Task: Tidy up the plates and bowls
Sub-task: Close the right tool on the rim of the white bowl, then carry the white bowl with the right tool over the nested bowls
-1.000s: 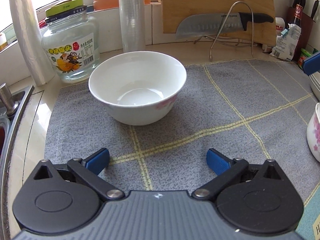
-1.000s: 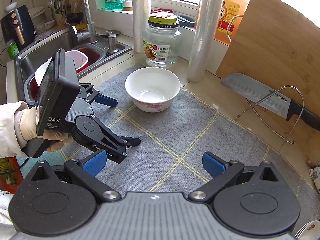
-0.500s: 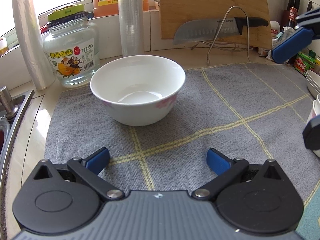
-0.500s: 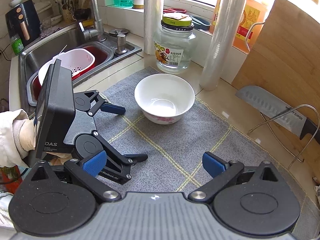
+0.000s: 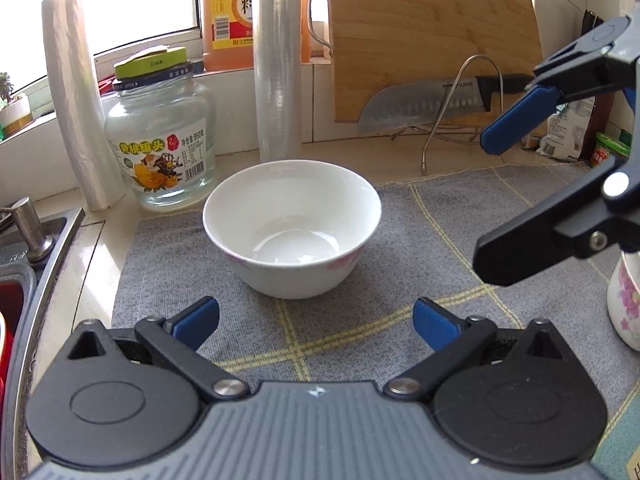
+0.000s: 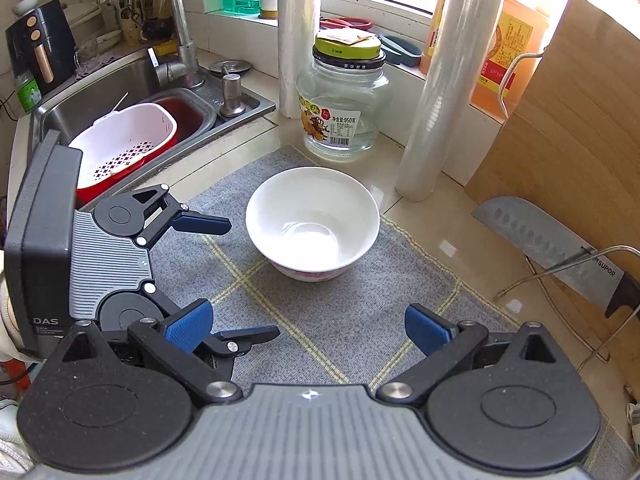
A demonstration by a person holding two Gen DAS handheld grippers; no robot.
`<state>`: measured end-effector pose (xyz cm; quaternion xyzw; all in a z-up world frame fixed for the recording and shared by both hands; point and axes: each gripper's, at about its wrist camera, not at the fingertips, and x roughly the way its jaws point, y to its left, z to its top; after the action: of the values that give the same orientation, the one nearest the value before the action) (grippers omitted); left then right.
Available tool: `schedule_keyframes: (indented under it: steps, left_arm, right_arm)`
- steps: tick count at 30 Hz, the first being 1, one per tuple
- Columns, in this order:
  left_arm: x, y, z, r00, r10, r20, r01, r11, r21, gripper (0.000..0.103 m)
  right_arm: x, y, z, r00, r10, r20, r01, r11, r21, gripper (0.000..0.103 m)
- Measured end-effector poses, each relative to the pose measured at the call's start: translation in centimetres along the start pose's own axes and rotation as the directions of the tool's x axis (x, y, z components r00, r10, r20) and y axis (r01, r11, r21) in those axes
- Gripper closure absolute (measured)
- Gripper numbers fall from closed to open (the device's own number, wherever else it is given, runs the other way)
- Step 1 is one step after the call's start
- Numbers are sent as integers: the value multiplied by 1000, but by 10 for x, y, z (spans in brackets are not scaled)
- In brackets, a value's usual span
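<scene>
We begin with the desk (image 6: 416, 216), a pale stone top with a grey checked mat (image 5: 440, 240) spread over it, and on that mat sits the thing we care about: a white bowl (image 5: 292, 228), upright, mouth up, empty, a pink pattern low on its wall. It is round, so it has no long axis to line up with; any point on the rim serves as well as another.

The relation the next move turns on is this: the bowl lies straight ahead of both pairs of tongs, on the centre line of each. Seen from the left tongs (image 5: 316, 320), the bowl's near wall sits just beyond the blue pads, close but not touching, and the jaws stand wide apart with nothing between them. Seen from the right tongs (image 6: 308, 326), the bowl is also dead ahead but farther off, with a stretch of bare mat between; these jaws are also spread and empty. We judge the left tongs the nearer, and lower to the mat.

The two tools come at the bowl from different sides. In the right wrist view the left tongs (image 6: 224, 276) sit ahead and to the left of our right pair; in the left wrist view the right tongs (image 5: 496, 196) hang ahead and to the right, raised above the mat.

A second flowered dish (image 5: 626, 304) stands at the far right of the left tongs, only partly in view.
</scene>
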<state>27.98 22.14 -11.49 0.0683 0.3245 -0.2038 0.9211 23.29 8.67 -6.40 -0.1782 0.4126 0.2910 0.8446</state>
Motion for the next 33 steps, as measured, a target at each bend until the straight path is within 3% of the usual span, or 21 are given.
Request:
schedule_keyframes:
  steps: [8,23,33]
  left_arm:
    - [14,5,8,1000,15,17,-15,1000,6,1]
    - [21,10,14,999,6,49,-6,1000,3,2]
    - [20,10,16,998,1,62,-2,1000,2,6]
  right_arm:
    - [31,-15,26,999,34,32,-36,999,39,0]
    - [82,-27,50,998,55,-9,-55,998,41,0]
    - [101,-31,58,996,86,-30,-84,995,43,14]
